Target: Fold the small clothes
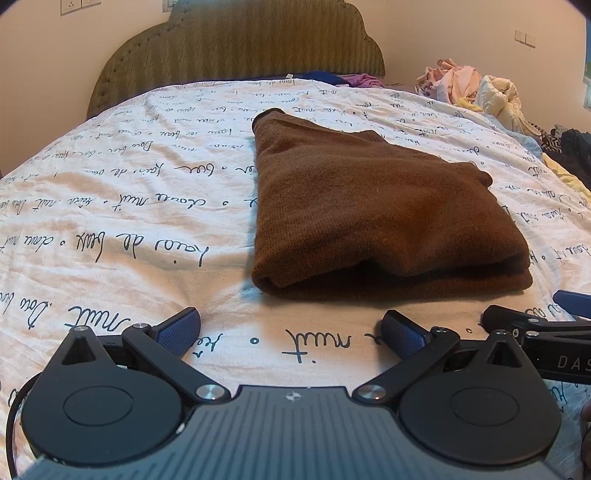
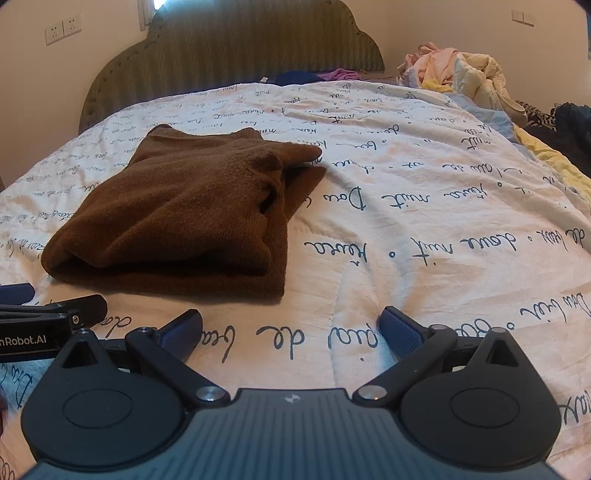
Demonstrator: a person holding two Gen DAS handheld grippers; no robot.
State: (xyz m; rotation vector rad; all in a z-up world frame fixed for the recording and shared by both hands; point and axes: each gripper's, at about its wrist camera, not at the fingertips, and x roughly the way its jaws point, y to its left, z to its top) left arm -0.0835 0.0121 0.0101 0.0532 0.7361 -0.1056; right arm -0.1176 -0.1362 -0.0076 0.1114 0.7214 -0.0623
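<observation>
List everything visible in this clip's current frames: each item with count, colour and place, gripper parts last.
folded sweater: one, brown, lying on the bed just ahead of both claws, touched by neither
bedspread: one, white with dark handwritten script, covering the bed
headboard: one, olive green with a scalloped top, against the far wall
pile of clothes: one heap, pink, cream and yellow, far right corner of the bed
dark garments: a few, black and patterned, right edge of the bed
blue and purple clothes: a few, at the foot of the headboard
wall sockets: one plate, white, upper left wall
left claw: one, black with blue pads, open, empty
right claw: one, black with blue pads, open, empty
</observation>
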